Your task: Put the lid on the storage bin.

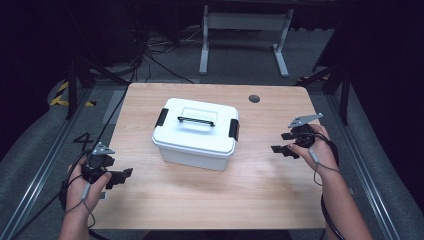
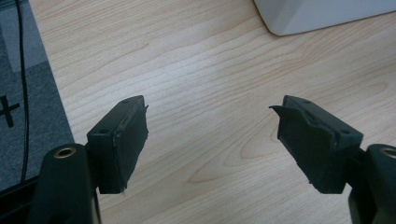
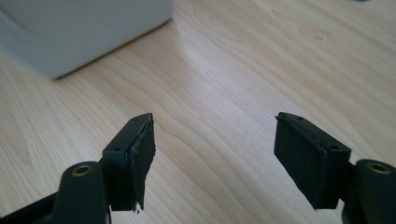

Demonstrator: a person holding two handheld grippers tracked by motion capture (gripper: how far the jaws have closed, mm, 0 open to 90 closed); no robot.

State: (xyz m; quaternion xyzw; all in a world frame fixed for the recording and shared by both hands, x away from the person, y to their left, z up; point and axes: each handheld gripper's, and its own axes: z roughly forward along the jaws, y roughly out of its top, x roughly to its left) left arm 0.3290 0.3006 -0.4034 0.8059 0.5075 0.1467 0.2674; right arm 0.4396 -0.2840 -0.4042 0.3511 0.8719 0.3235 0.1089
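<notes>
White plastic box (image 1: 196, 133), black handle, side latches, mid wood-grain surface (image 1: 260, 185). Left tongs (image 1: 120, 175) and right tongs (image 1: 280, 142) both released, empty.

- Looks like a lab or recording setup, not a home.
- Light wooden table (image 1: 210, 200) sits on grey carpet, boxed in by dark metal frame rails (image 1: 40, 175).
- Loose black cables (image 1: 150, 55) trail across the far floor.
- Hazard tape (image 1: 60, 95) far left.

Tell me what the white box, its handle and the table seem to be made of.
White box: likely plastic, smooth matte moulded walls with rounded corners. Handle: dark, thin bar, probably plastic; metal not excluded. Table: pale wood-grain surface with a soft sheen, possibly laminate rather than solid wood.
</notes>
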